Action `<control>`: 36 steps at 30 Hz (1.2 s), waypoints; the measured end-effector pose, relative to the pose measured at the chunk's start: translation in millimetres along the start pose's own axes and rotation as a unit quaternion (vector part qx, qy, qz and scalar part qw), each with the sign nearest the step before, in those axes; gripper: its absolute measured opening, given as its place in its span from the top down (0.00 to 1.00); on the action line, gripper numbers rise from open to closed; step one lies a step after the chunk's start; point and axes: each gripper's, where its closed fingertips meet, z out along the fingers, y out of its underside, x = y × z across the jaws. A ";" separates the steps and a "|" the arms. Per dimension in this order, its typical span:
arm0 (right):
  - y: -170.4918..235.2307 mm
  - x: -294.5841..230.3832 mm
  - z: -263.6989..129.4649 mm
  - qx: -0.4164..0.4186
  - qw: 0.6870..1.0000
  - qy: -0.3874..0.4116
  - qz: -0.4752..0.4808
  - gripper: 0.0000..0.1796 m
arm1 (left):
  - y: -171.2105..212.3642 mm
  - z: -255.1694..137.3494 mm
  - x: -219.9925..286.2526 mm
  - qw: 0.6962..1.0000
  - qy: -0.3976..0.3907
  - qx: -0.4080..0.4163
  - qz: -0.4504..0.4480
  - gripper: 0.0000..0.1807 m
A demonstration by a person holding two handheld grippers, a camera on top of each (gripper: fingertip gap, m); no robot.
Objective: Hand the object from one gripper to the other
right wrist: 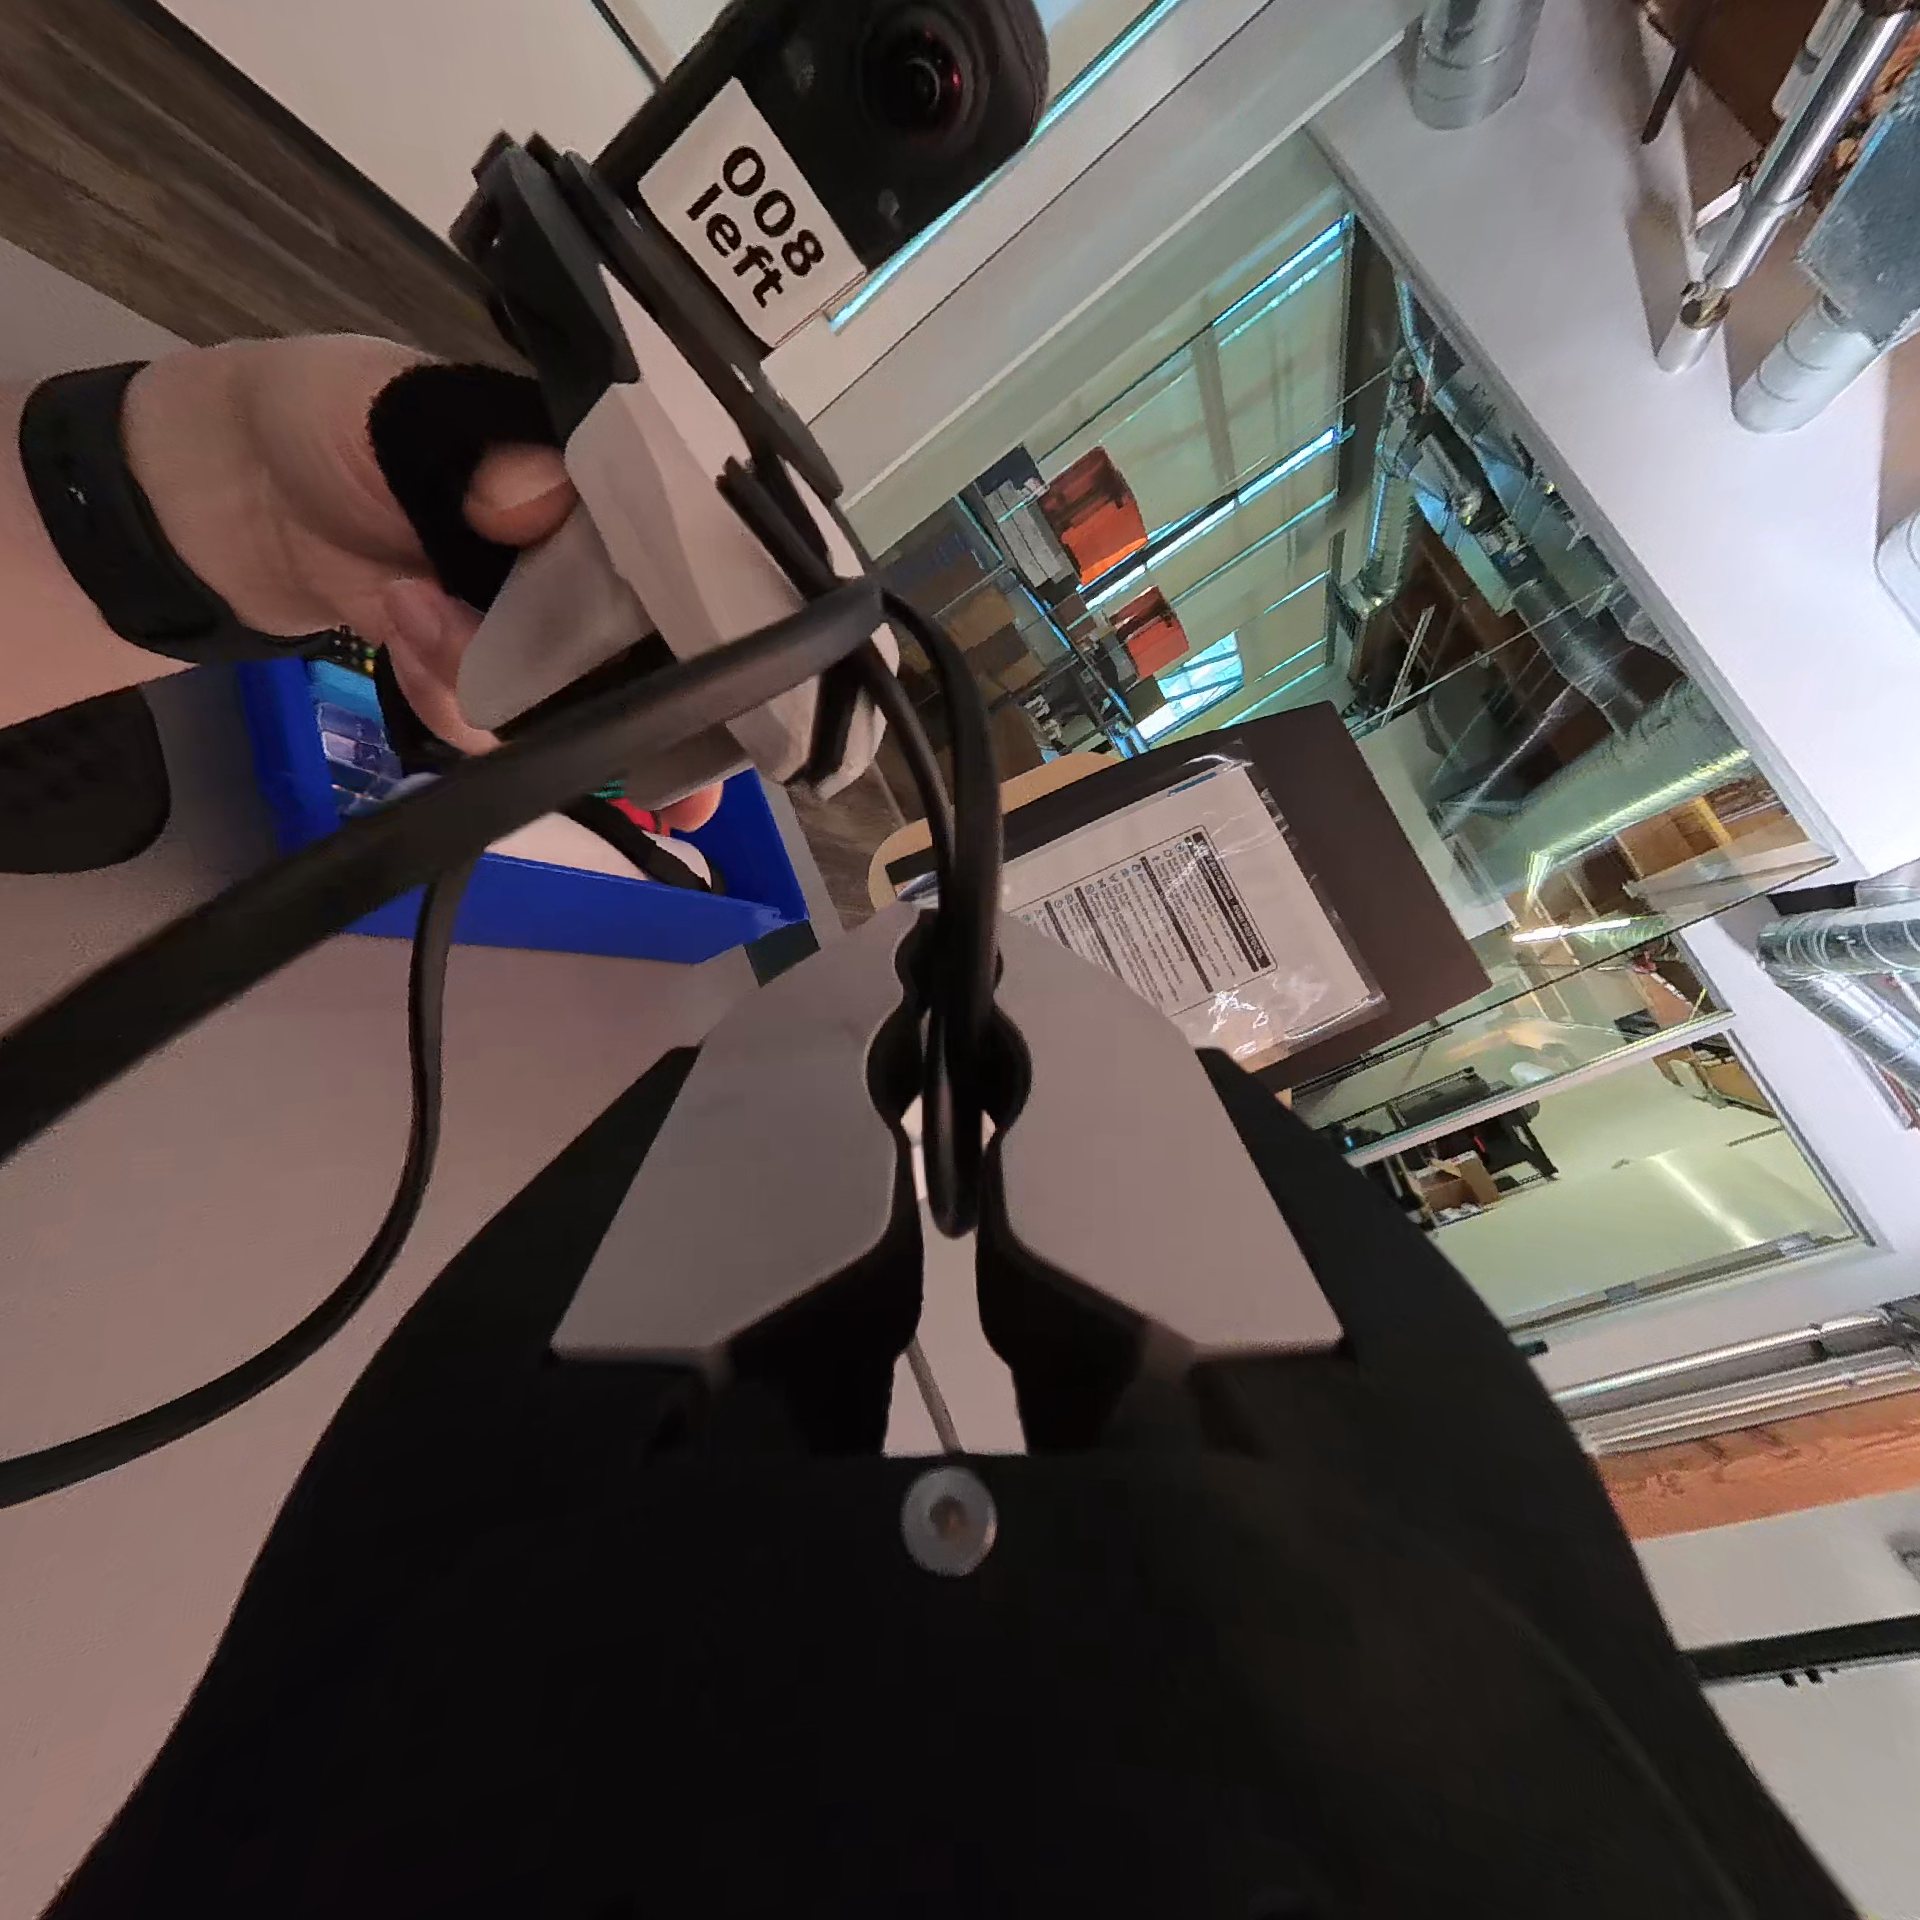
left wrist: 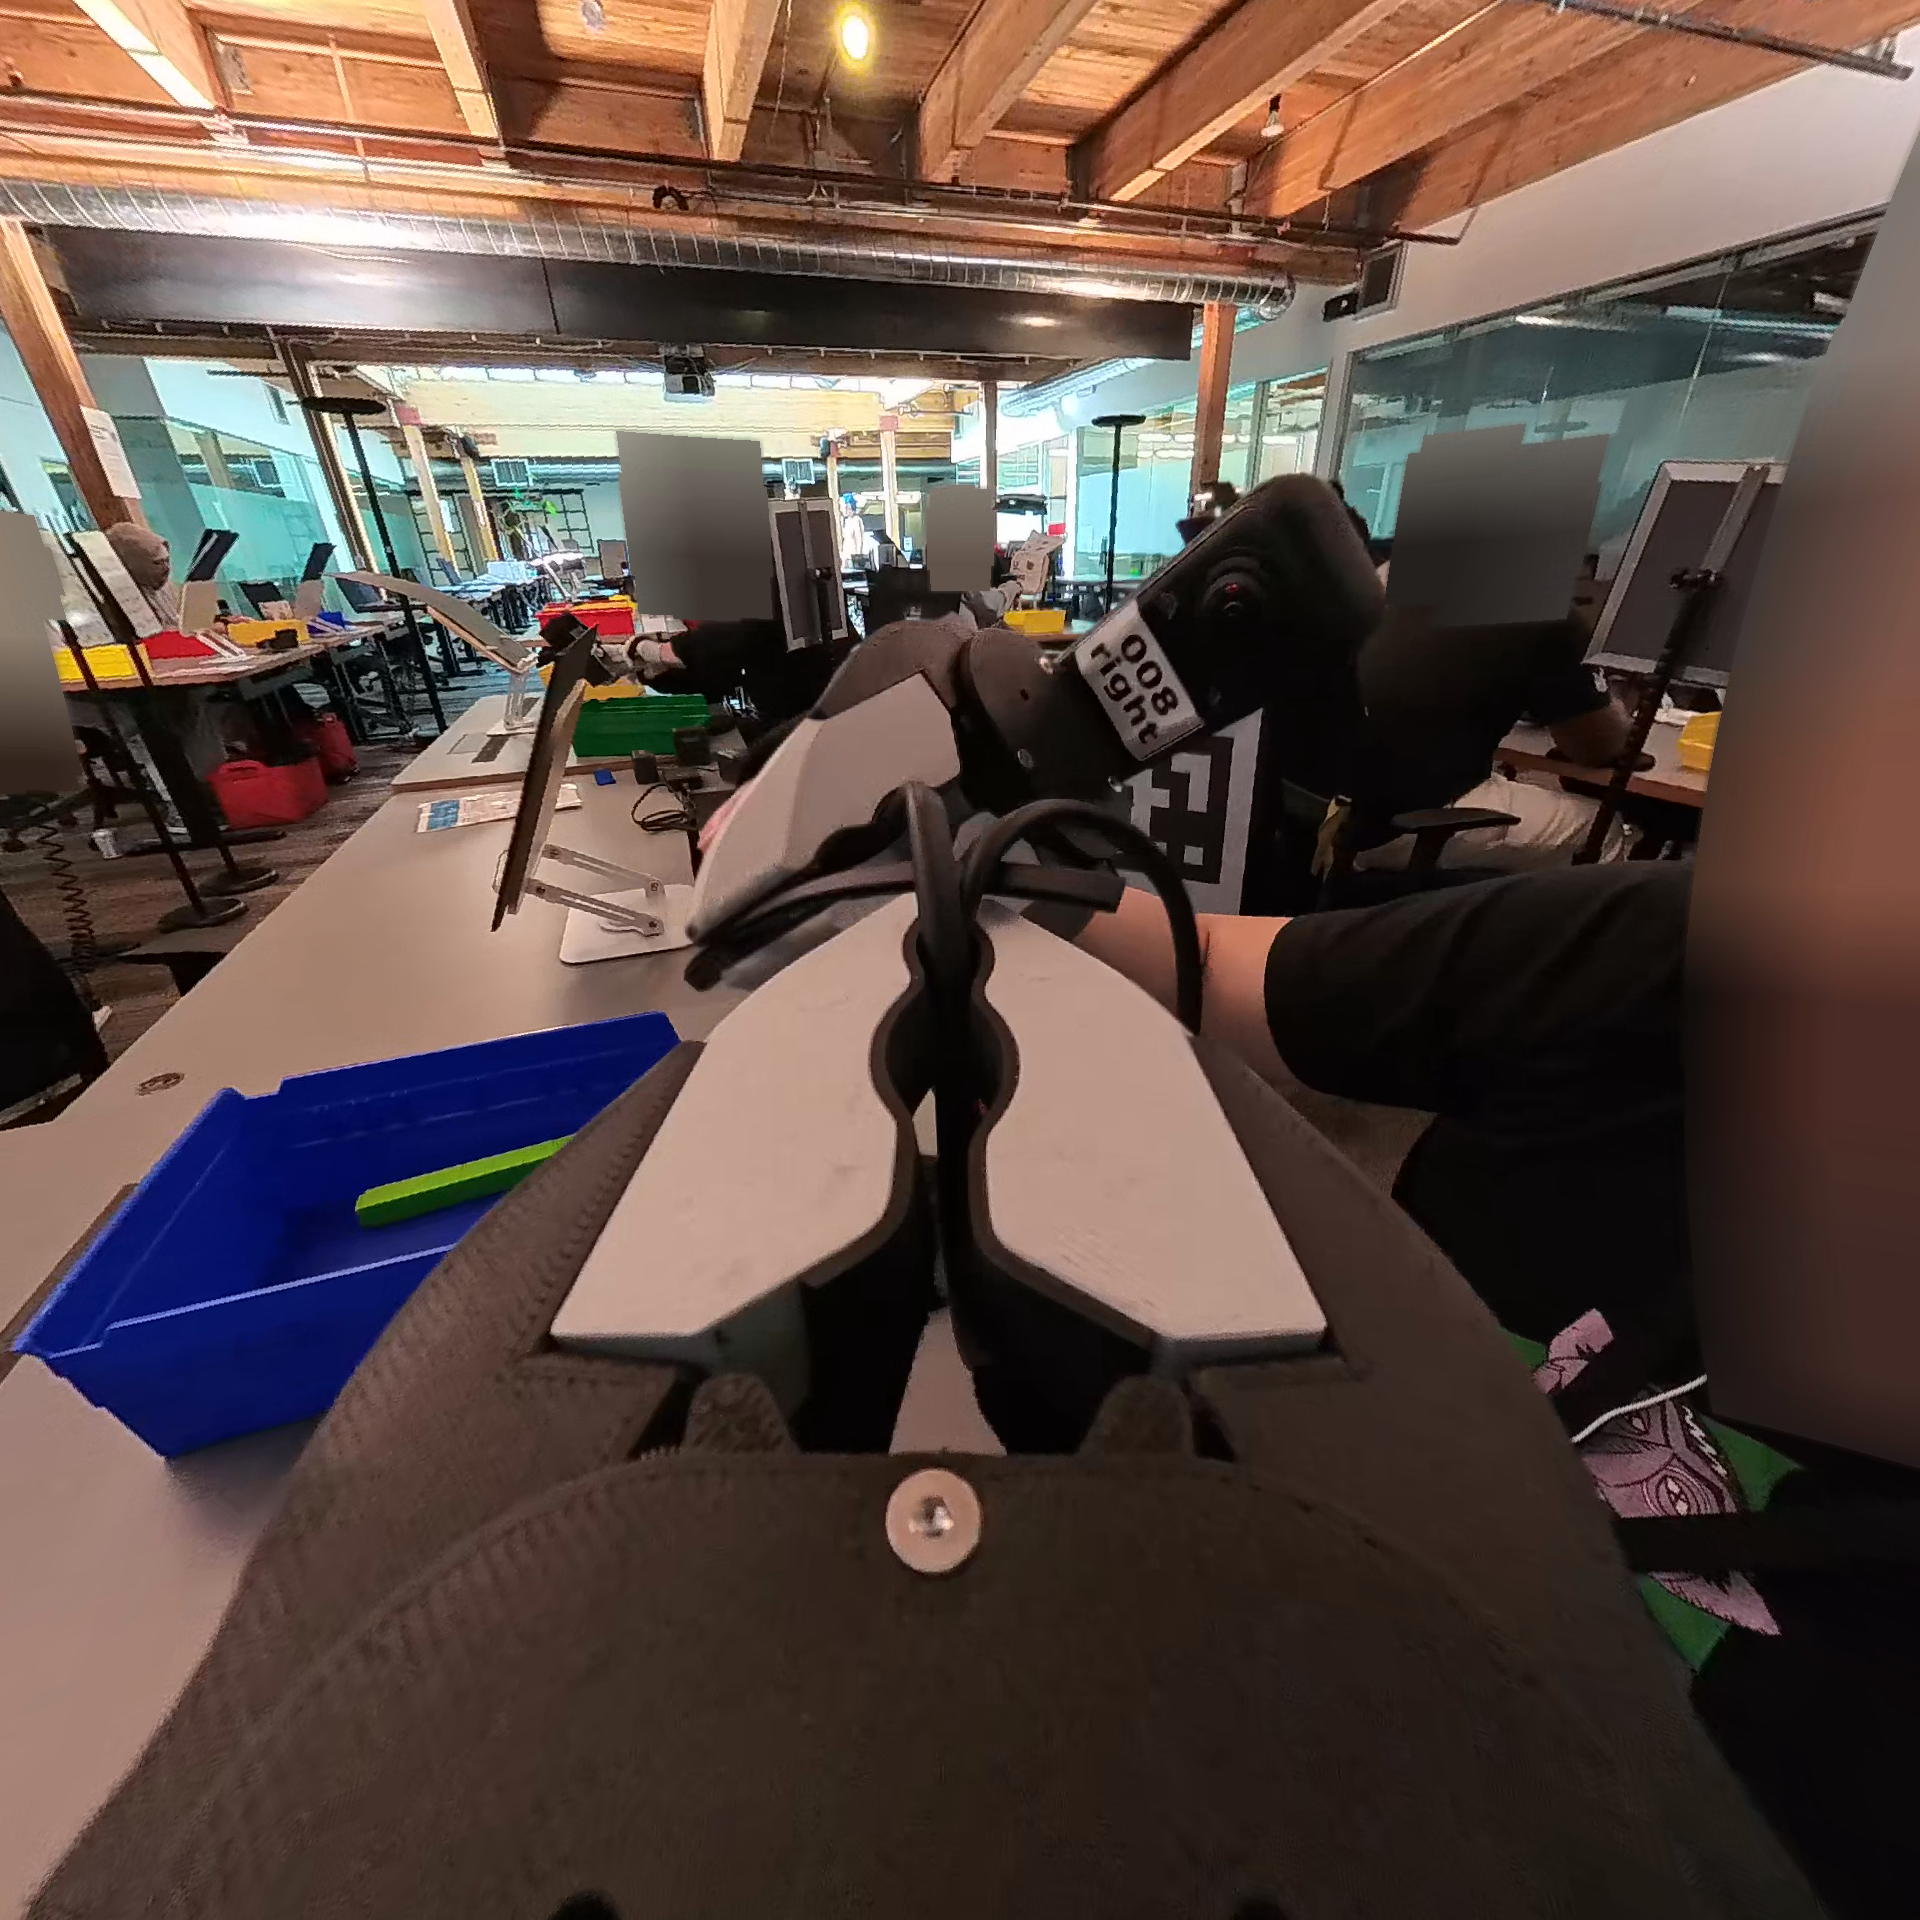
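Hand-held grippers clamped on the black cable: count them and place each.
2. The left hand-held gripper pinches the thin black rubber cable in the foreground; the right hand-held gripper grips it opposite, tips nearly meeting.

Black cable (right wrist: 961, 831) between both grippers' fingers (right wrist: 1122, 1153)

Cable (left wrist: 940, 914) between both tongs, above the table (left wrist: 343, 966); bin (left wrist: 208, 1247) left, stick (left wrist: 457, 1179) inside.
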 end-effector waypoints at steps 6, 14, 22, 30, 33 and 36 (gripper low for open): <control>-1.4 24.4 3.6 -0.035 0.998 -0.035 0.030 0.97 | 4.2 -6.7 -21.7 0.999 -0.037 0.008 -0.004 0.92; -2.0 104.2 18.1 -0.123 0.992 -0.021 -0.006 0.97 | -2.0 -48.5 -86.0 0.979 -0.198 0.041 0.017 0.56; 14.7 190.0 24.6 -0.214 0.976 0.033 0.011 0.97 | -12.1 -94.2 -110.8 0.969 -0.212 0.118 -0.041 0.61; -0.1 228.0 31.8 -0.241 0.968 0.069 0.005 0.97 | 11.6 -88.6 -130.8 0.968 -0.233 0.072 -0.059 0.61; -16.3 234.9 35.2 -0.236 0.969 0.075 0.000 0.97 | 19.8 -82.0 -137.1 0.966 -0.249 0.051 -0.049 0.60; -25.5 234.8 38.8 -0.242 0.967 0.075 -0.009 0.97 | 27.7 -75.3 -143.9 0.959 -0.281 0.020 -0.013 0.58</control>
